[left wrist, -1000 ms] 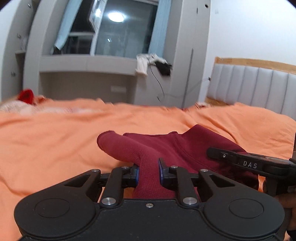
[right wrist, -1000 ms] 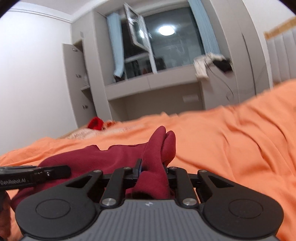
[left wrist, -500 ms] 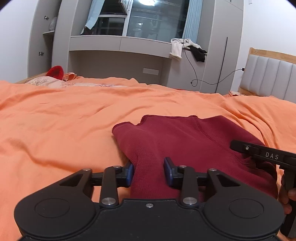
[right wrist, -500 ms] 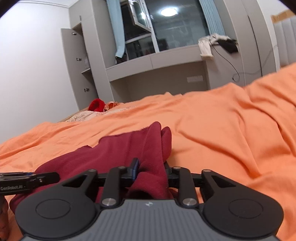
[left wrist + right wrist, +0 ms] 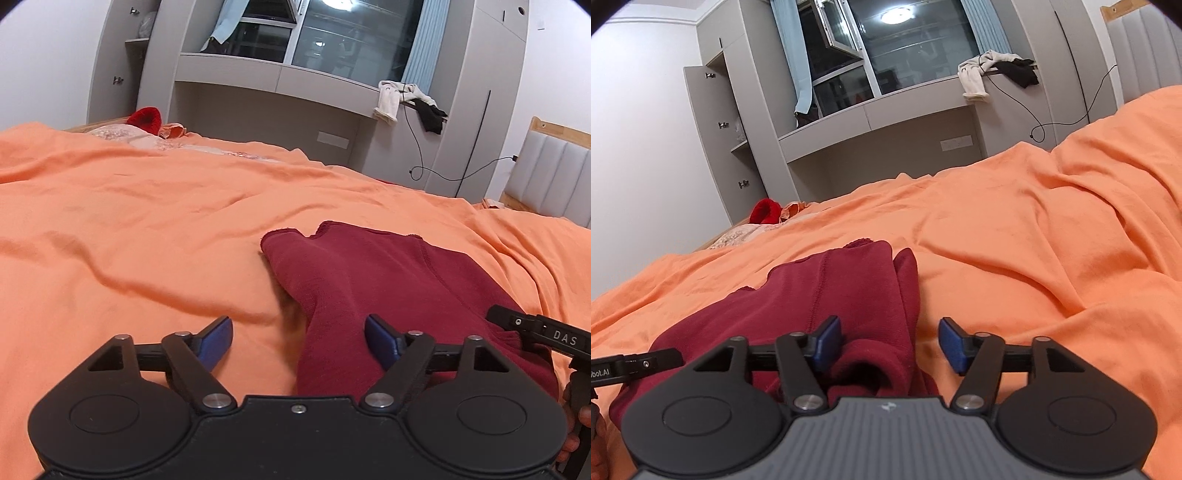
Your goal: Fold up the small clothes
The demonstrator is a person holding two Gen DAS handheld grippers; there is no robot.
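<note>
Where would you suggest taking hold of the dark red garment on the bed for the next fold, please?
Probably the far corners of the dark red garment: the cuff-like end on its left and the doubled edge on its right. Both stand slightly off the orange sheet, so each claw could slide in low from its own outer side.

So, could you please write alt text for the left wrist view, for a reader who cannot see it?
The left tongs are opening over a dark red garment lying on an orange bedsheet, the cloth between the blue pads but not pinched. The right tongs poke in at the right edge; grey cabinets and a window stand behind the bed.
</note>
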